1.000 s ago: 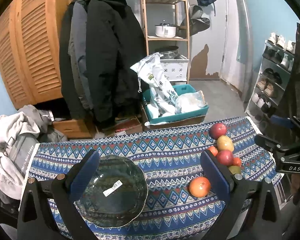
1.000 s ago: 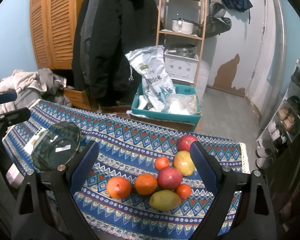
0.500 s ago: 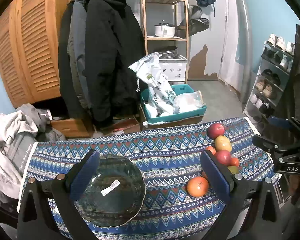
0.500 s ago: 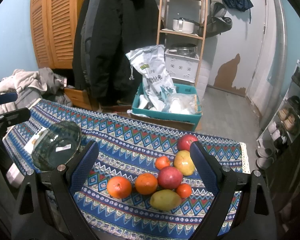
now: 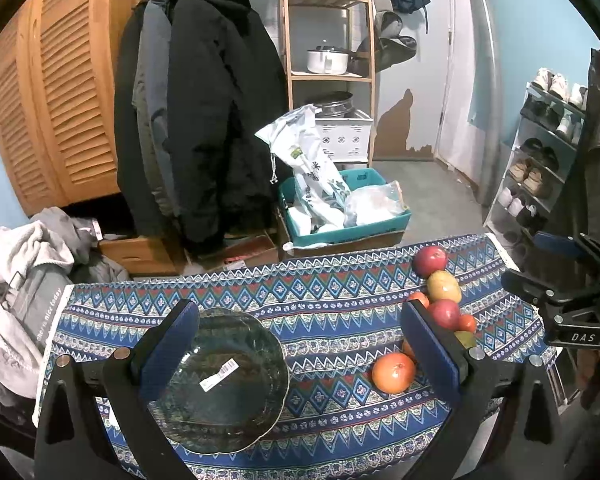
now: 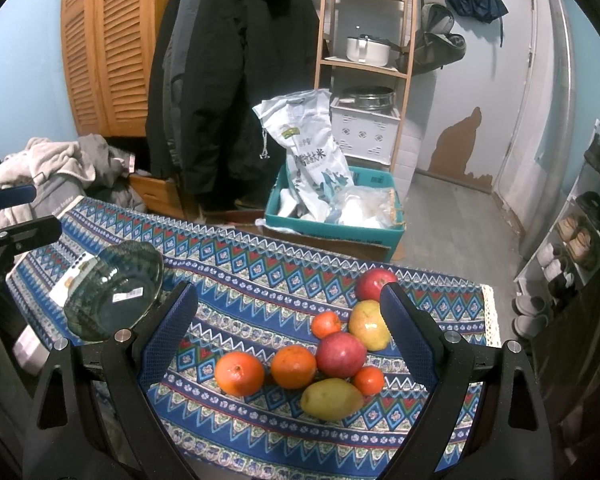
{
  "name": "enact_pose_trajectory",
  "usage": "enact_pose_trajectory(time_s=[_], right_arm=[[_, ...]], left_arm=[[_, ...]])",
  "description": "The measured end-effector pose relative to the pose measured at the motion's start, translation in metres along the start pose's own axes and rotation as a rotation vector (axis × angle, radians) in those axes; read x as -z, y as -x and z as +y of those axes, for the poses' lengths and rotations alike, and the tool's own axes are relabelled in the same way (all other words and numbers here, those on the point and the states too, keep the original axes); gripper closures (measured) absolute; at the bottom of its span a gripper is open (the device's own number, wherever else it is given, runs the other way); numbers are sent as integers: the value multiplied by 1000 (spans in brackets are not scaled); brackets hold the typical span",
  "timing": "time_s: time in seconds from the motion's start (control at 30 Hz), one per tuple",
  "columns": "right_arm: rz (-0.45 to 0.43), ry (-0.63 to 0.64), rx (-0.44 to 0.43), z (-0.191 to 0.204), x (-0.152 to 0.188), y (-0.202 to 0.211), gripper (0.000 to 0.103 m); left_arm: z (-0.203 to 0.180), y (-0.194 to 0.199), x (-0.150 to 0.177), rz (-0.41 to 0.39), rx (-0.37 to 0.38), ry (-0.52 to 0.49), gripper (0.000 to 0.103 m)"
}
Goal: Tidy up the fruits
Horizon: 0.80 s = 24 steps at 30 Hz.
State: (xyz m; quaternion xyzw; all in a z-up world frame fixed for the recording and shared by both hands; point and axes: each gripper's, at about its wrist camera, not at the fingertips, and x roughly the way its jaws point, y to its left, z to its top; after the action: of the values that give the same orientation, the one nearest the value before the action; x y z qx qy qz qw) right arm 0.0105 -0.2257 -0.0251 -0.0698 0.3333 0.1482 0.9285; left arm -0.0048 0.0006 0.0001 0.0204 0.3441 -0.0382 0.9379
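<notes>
A dark glass bowl [image 5: 220, 380] with a barcode sticker sits on the patterned tablecloth [image 5: 320, 300], under my open left gripper [image 5: 300, 352]. Fruit lies in a cluster at the right: a large orange [image 5: 393, 372], red apples [image 5: 430, 261] and a yellow mango [image 5: 444, 287]. In the right wrist view my open right gripper [image 6: 288, 340] hovers above that cluster: two oranges [image 6: 239, 373], a red apple [image 6: 341, 354], mangoes [image 6: 331, 398], small tangerines [image 6: 326, 325]. The bowl [image 6: 112, 292] is at left there. Both grippers hold nothing.
Beyond the table stand a teal crate [image 5: 344, 216] with bags, hanging dark coats [image 5: 196, 120], a wooden shelf [image 5: 328, 60] and a shoe rack [image 5: 540, 168]. A pile of clothes [image 5: 24, 264] lies at the left table end. The other gripper [image 5: 560, 300] shows at right.
The left wrist view has shifted slightly, so bowl and fruit sit a bit further left and lower. The right gripper has barely moved; both stay open.
</notes>
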Motion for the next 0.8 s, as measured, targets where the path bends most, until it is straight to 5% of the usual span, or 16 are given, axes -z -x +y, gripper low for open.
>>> enact_pose_trajectory(time_s=[0.8], right_arm=[[2,-2,-2,3,3,-1,12]], left_arm=[[-5,-2,0,4,11,-4,1]])
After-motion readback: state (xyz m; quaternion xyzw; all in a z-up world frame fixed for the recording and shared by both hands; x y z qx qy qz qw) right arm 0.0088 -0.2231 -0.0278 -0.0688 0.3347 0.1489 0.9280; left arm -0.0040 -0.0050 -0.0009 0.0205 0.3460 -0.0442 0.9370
